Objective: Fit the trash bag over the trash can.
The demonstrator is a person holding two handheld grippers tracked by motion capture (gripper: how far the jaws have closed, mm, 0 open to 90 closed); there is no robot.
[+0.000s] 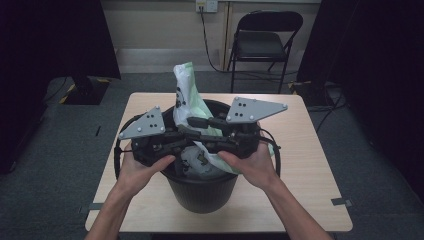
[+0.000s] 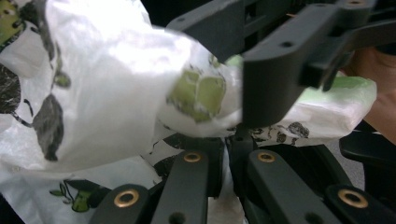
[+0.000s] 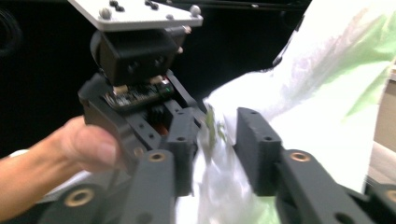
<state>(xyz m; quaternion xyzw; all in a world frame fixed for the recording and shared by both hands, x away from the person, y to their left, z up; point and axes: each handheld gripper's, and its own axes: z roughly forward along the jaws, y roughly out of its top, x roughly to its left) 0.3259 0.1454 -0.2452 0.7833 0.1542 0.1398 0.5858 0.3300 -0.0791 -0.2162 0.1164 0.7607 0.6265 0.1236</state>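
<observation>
Black jaws of the left gripper pinch the plastic bag; the right gripper, half-open, straddles it. The bag rises from the bin on a wooden table; behind, a folding chair

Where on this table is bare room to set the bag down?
The table is bare right of the black bin, to its right edge, and left of the bin along the left edge. It is crowded over the bin mouth: both hands, the left gripper, the right gripper and the plastic bag.
</observation>
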